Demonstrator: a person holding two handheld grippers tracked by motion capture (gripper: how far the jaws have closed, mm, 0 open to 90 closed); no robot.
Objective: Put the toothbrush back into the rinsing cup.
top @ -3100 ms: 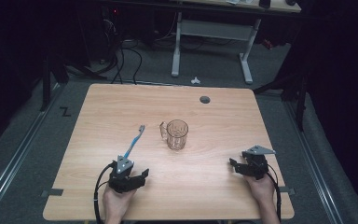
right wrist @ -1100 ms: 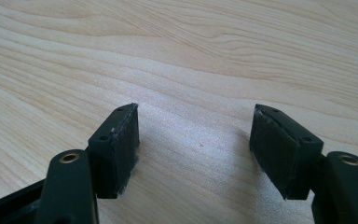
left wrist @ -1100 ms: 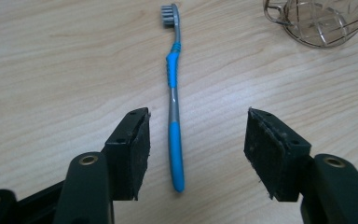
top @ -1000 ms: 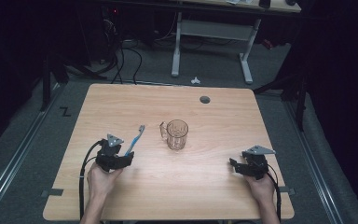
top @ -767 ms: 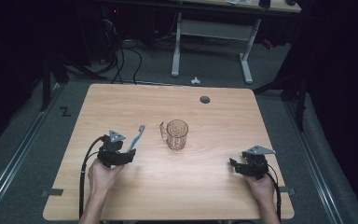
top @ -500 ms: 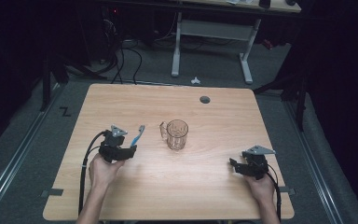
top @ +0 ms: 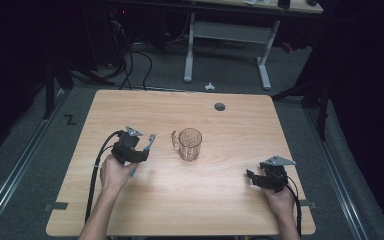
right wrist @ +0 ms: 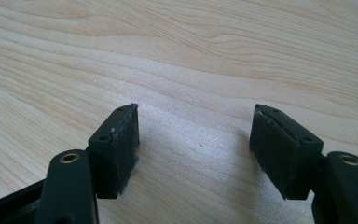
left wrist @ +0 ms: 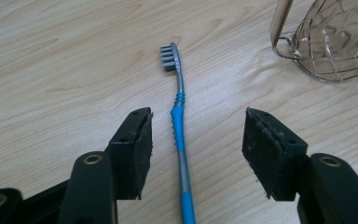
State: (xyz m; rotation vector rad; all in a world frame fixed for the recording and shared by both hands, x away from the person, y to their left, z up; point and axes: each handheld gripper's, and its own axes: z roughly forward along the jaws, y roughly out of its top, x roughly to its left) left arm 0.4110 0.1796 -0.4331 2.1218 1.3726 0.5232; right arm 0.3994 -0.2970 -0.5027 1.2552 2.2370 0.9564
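Left gripper view: toothbrush [left wrist: 180, 140] lies btwn wide-open left tool [left wrist: 193, 149] jaws, untouched.

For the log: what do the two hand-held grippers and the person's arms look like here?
Both hand-held grippers, left and right, are black, each topped by a grey three-cornered plate, with a black cable trailing back along the arm. Up close, the jaws are angular black pieces with brass-coloured screw holes, faced with rough, slightly worn black pads. The forearms are bare; no sleeves or gloves visible.
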